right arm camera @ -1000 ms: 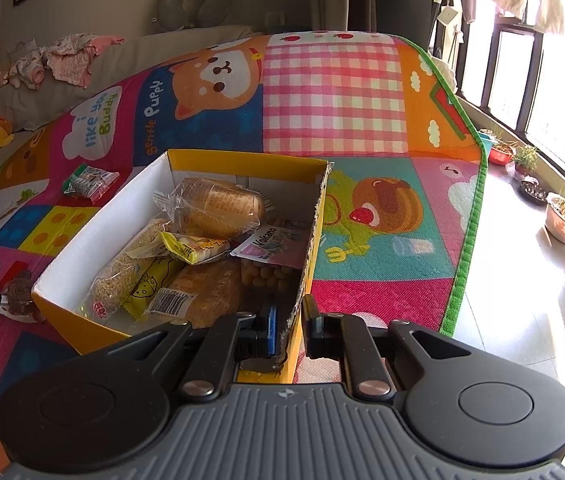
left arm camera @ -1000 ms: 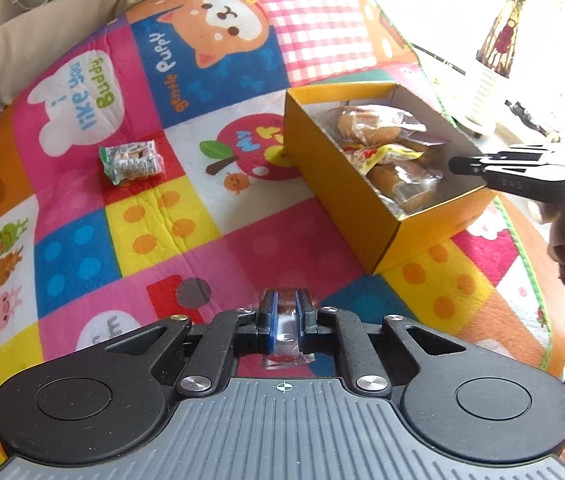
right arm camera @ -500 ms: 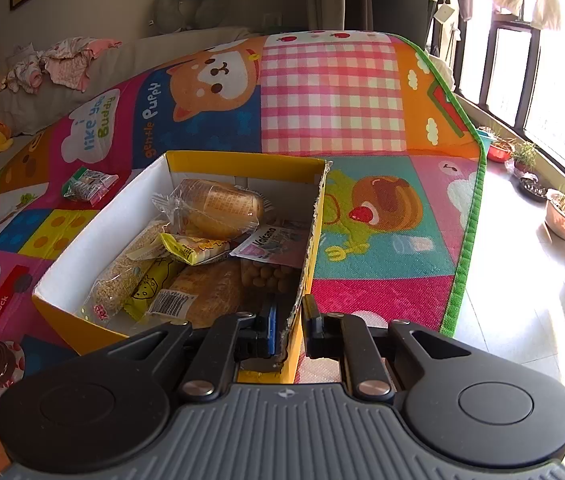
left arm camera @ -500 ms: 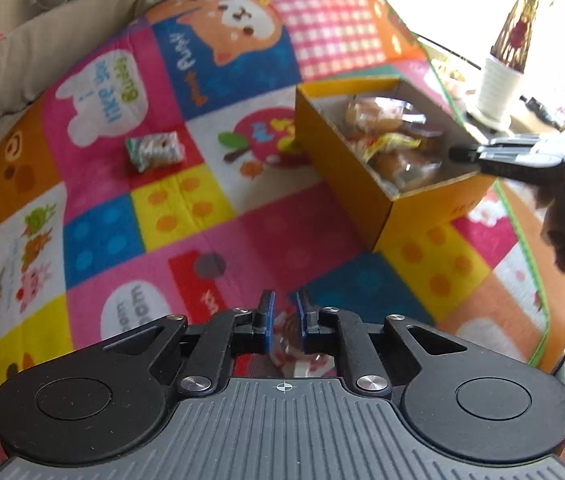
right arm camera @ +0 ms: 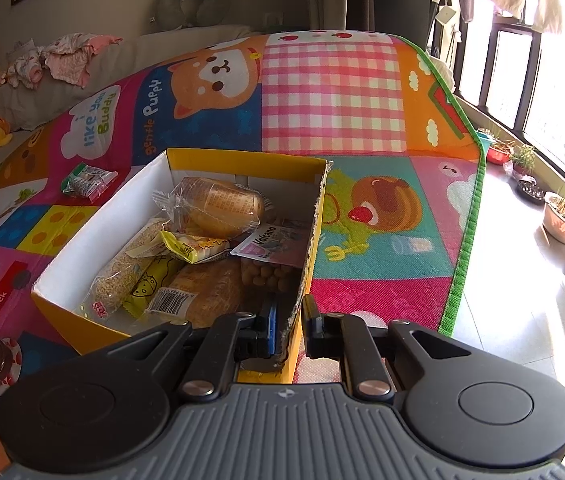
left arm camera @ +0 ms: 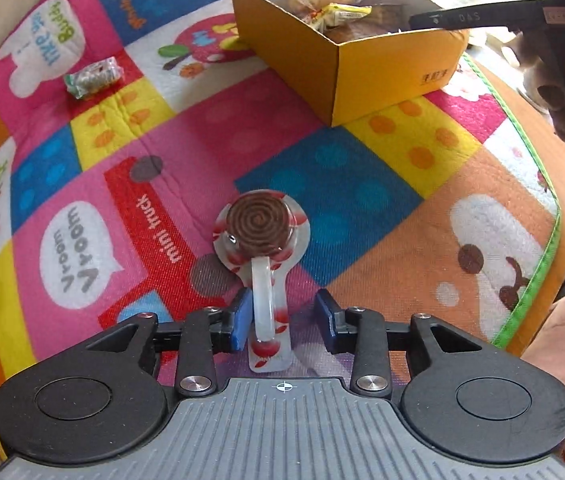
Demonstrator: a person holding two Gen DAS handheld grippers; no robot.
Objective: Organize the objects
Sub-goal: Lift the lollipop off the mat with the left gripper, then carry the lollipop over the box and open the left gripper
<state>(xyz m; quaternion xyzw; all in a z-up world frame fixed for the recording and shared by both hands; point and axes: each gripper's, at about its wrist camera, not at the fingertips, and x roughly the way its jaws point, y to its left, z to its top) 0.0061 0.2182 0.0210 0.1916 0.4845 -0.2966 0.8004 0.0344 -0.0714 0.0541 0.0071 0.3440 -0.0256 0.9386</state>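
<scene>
Left tongs, jaws just opening, straddle the wrapped lollipop stick on the mat without gripping. Right tongs pinch the yellow box wall. Centre the stick before closing.

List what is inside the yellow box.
The yellow box holds wrapped snacks: a bread roll, a second loaf, a seed bar, a small yellow packet, a "Volcano" pack over round biscuits. Anything beneath them is covered.

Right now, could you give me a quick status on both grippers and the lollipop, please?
Left gripper jaws just opened, lollipop stick between them, lying on the mat. Right gripper shut on yellow box wall. Nothing between lollipop and box.
</scene>
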